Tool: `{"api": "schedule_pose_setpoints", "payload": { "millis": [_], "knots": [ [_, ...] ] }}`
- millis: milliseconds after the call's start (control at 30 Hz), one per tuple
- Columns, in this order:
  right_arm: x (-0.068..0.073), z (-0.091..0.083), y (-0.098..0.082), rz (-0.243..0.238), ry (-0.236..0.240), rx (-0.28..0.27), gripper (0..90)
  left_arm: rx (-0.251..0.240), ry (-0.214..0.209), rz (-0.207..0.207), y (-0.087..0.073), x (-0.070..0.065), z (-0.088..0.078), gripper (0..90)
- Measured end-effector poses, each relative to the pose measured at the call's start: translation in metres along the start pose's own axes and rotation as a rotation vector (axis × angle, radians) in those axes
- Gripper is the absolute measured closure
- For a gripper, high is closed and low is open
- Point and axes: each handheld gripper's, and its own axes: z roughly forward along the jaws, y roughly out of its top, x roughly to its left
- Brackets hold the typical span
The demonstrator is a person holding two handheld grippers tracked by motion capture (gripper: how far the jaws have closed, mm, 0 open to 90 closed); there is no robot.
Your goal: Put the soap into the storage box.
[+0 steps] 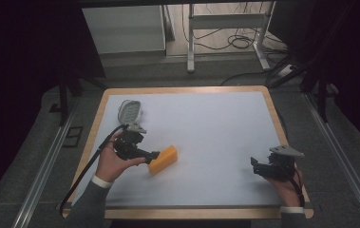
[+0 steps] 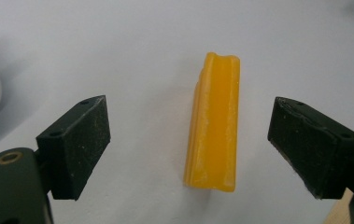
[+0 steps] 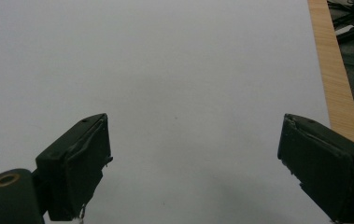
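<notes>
table (image 1: 225, 95): white top, wood rim | yellow block (image 1: 163, 160) | grey object (image 1: 130, 111), perhaps a dish

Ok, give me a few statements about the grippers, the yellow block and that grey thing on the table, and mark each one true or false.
1. The left gripper is open, with the yellow block lying between its jaws but not clamped. True.
2. The right gripper is shut on the yellow block. False: it is open over bare table, with nothing between its jaws.
3. The grey oval object lies near the table's far left corner. True.
4. The yellow block rests on top of the grey oval object. False: it lies apart from it, directly on the white tabletop.
</notes>
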Motion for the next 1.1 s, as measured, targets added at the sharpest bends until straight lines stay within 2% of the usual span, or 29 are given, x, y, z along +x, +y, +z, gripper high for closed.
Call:
{"api": "schedule_pose_setpoints", "payload": {
  "millis": [500,767,800,1000,1100],
  "knots": [
    [-0.001,0.001,-0.001,0.003,-0.002,0.007,9.6,0.065,-0.017,0.015,0.003,-0.008,0.03,14.1],
    [-0.001,0.004,-0.003,0.002,-0.004,0.017,9.6,0.102,-0.013,0.029,0.003,-0.011,0.043,18.9],
    [-0.001,0.004,-0.003,0.001,-0.003,0.019,9.6,0.117,-0.022,0.036,0.003,-0.01,0.046,22.3],
    [-0.002,0.004,-0.003,0.002,-0.005,0.022,9.6,0.134,-0.024,0.036,0.003,-0.01,0.052,24.2],
    [-0.002,0.005,-0.004,0.002,-0.004,0.023,9.6,0.141,-0.008,0.043,0.003,-0.012,0.057,24.9]
  ]
}}
